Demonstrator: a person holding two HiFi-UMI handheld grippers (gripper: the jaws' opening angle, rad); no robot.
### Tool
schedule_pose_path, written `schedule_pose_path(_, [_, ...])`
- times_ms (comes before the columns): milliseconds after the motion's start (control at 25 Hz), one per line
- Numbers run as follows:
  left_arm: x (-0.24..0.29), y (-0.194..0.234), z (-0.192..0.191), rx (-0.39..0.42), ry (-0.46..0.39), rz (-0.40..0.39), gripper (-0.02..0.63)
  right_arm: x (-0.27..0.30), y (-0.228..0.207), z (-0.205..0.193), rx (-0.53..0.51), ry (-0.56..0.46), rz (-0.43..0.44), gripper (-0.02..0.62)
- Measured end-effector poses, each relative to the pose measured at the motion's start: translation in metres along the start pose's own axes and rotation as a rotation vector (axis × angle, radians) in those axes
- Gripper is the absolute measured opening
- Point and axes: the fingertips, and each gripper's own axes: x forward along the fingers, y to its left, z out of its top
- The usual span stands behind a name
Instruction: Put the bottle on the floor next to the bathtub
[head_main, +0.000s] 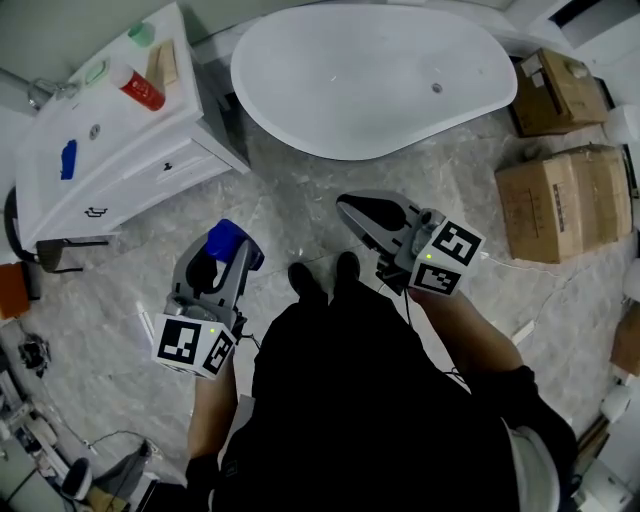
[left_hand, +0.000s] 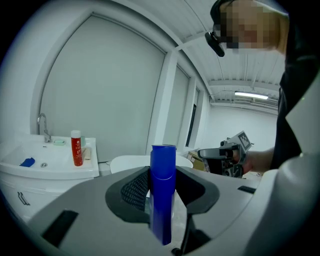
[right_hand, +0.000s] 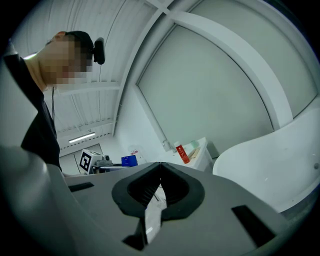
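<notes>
Left tongs (left_hand: 162, 172) around blue bottle (left_hand: 162, 205)

Bathroom set inside larger hall. White freestanding tub (head_main: 370, 80), white vanity (head_main: 160, 172) with sink (head_main: 85, 150), tap (left_hand: 42, 125), red bottle (head_main: 143, 90) on top, marble-look floor (head_main: 120, 300). Cardboard boxes (head_main: 565, 200) near tub, strip light (left_hand: 255, 94) on high ribbed ceiling beyond partition: staged room, not home.
</notes>
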Motion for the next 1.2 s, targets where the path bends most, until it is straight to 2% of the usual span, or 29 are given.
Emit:
schedule_pose_path(200, [0.041,-0.005,-0.003,-0.003,0.018,-0.007,0.161,-0.008,-0.038,-0.009,0.034,0.019,-0.010,0.028])
schedule_pose_path(400, [0.076,0.008,-0.028,0.030,0.020,-0.016,0.161,0.005,-0.071,-0.045,0.041,0.077,-0.011,0.028])
schedule_pose_path(560, [0.100,0.025,-0.064,0.045,0.030,-0.028,0.161,0.025,-0.090,-0.086,0.043,0.118,0.002,0.028])
schedule_pose_path(800, [0.127,0.059,-0.133,0.022,0.055,-0.041,0.161,0.060,-0.114,-0.147,0.045,0.169,0.035,0.028])
schedule_pose_path(1200, [0.184,0.108,-0.235,0.004,0.048,-0.038,0.161,0.097,-0.184,-0.229,0.008,0.193,0.035,0.028])
